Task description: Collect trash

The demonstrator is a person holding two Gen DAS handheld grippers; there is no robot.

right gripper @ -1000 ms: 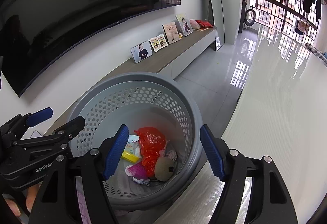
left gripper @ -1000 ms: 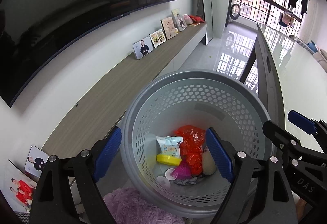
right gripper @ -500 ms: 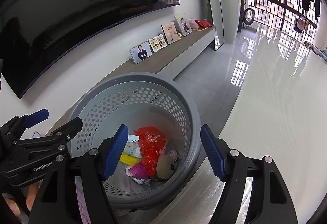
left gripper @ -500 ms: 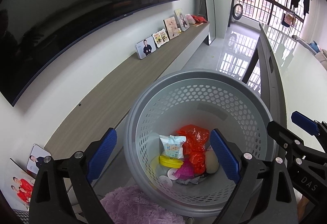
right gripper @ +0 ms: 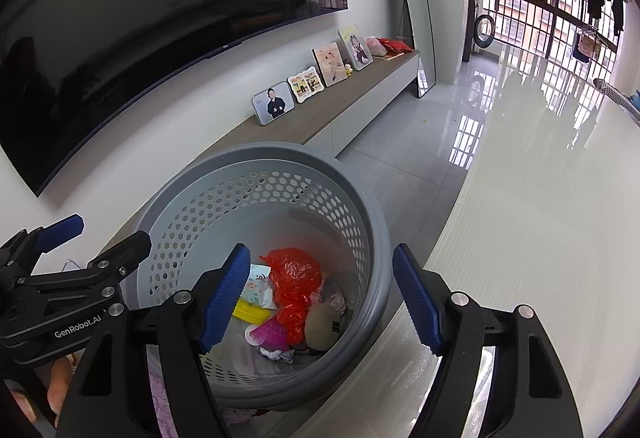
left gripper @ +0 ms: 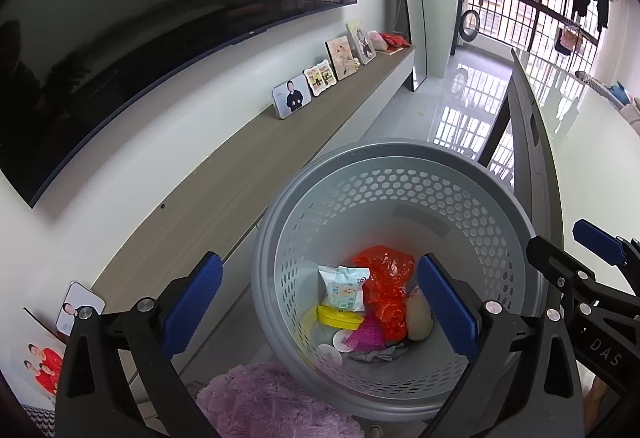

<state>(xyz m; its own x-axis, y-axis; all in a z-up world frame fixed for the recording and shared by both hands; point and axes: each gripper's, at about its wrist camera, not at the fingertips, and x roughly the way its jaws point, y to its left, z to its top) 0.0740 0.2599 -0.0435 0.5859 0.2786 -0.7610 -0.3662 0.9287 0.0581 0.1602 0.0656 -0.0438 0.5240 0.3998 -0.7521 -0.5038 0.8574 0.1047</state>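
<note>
Left claw (left gripper: 320, 308), jaws just opened wide and empty, and right claw (right gripper: 320, 296), apart and empty, above the grey perforated plastic basket (left gripper: 400, 158): withdraw straight upward, clearing its rim.

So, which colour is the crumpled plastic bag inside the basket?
Red-orange; the bag shows best in the left wrist view.

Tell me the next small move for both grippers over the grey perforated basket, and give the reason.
Probably lift both away from the grey perforated basket and turn to look for more trash. The left gripper, whose jaws have just been opening, holds nothing, and the right gripper is open and empty too. The red crumpled plastic bag and the white snack packet already lie inside.
</note>
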